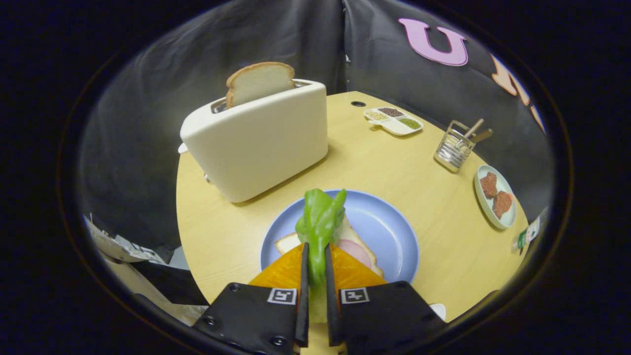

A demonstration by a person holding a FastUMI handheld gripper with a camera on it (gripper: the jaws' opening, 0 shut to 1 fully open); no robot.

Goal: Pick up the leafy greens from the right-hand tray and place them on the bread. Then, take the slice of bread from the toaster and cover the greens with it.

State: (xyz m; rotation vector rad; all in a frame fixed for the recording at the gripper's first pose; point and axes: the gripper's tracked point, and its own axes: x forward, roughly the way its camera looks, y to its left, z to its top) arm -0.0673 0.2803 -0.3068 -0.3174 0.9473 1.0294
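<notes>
The tool point(315, 268), rising from the bottom centre of the frame, is gripping the leafy greens point(319, 222) with its fingers drawn in narrow, both pressing on the stalk end while the leaves are sticking up and forward beyond the tips. The step in hand looks like the first one: carrying the greens over to the bread, with the release not yet made. Just under and ahead of the fingers, the lower slice of bread point(362, 246) is lying on a blue plate point(389, 222) in the lower middle of the frame, with a round pink slice of meat point(356, 251) on top of it. The greens are hanging over that slice, though whether they are touching it cannot be told. The next move probably calls for lowering the greens flat onto the bread and parting the fingers so the leaves are not dragged off.

Beyond the plate, in the upper left of the frame, a cream toaster point(256, 140) is standing on the pale wooden worktop point(394, 162) with the second slice of bread point(259, 81) poking up out of its slot, waiting for the covering step. Toward the upper right, a small divided tray point(394, 121), a wire holder point(454, 148) and a side plate point(495, 197) with two brown pieces are sitting well apart from the work
</notes>
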